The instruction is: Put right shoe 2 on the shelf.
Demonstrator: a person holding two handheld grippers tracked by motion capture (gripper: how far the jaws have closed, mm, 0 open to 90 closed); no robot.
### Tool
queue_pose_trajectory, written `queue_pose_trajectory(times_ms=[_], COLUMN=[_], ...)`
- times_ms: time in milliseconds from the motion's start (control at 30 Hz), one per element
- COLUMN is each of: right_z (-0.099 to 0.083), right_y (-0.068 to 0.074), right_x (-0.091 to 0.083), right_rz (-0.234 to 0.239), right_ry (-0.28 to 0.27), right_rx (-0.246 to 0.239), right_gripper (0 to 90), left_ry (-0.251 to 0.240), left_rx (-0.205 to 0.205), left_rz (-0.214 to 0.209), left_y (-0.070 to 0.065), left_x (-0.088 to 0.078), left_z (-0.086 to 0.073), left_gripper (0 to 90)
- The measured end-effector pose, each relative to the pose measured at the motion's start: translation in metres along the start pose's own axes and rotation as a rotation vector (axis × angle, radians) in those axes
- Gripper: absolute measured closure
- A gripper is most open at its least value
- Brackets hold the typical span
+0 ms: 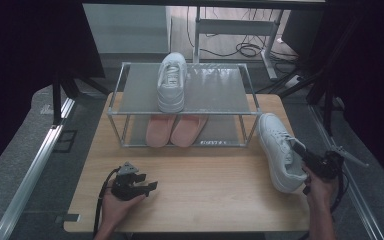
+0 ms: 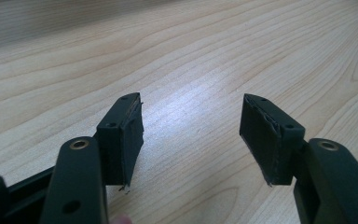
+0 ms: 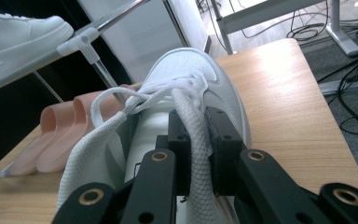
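A white sneaker (image 1: 279, 149) lies on the wooden table (image 1: 205, 195) at the right, toe pointing away from me. My right gripper (image 1: 300, 149) is shut on the collar of this white sneaker (image 3: 186, 88), the fabric edge pinched between its black pads (image 3: 179, 140). A second white sneaker (image 1: 172, 82) stands on the top shelf of a metal shoe rack (image 1: 232, 92). A pair of pink slippers (image 1: 176, 130) sits on the rack's lower level. My left gripper (image 1: 147, 186) rests low over the table at the front left, open and holding nothing, its pads (image 2: 126, 135) wide apart.
The rack fills the back half of the table. Cables (image 1: 247, 49) and desk legs lie on the floor behind it. An aluminium rail (image 1: 35, 160) runs along the left side. Bare wood stretches between the two grippers.
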State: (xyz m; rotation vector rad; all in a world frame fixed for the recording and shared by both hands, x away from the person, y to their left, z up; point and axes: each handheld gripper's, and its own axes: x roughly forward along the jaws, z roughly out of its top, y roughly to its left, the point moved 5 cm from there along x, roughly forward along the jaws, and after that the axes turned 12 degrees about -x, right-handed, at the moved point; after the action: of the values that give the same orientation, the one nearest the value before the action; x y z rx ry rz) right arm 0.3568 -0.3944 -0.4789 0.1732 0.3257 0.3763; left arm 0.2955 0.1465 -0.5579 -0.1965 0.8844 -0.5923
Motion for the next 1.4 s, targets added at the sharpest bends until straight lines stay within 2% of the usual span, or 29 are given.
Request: queue_pose_trajectory(times_ms=[200,333,500,667,700,733,900,1400], right_z=[-0.002,-0.004,-0.003,0.004,0.006,0.007,0.017,0.036], right_y=[0.002,0.0,-0.002,0.0,0.002,0.002,0.009,0.021], right_x=[-0.006,-0.009,-0.013,-0.018,-0.018,-0.02,-0.026,-0.038], right_rz=[-0.005,-0.001,-0.001,0.008,0.006,0.012,0.043,0.082], right_ry=[-0.025,-0.041,-0.06,-0.089,-0.112,-0.113,-0.16,-0.243], right_rx=[0.015,0.051,0.071,0.08,0.094,0.086,0.103,0.122], right_gripper=[81.2,81.3,81.4,81.4,81.4,81.5,81.6,81.7], left_ry=[0.002,0.008,0.002,0.003,0.003,0.003,0.003,0.003], left_rx=[0.003,0.007,0.004,0.005,0.005,0.005,0.005,0.004], left_rz=[-0.003,-0.006,-0.006,-0.004,-0.005,-0.005,-0.005,-0.006], left_y=[-0.001,-0.001,0.0,0.0,0.0,0.0,-0.001,-0.001], left_x=[0.0,0.001,0.0,0.0,0.0,0.001,0.0,0.001], left_z=[0.0,-0.001,0.0,0.0,0.0,0.0,0.0,0.0], left_gripper=[40.0,40.0,40.0,40.0,40.0,40.0,40.0,40.0])
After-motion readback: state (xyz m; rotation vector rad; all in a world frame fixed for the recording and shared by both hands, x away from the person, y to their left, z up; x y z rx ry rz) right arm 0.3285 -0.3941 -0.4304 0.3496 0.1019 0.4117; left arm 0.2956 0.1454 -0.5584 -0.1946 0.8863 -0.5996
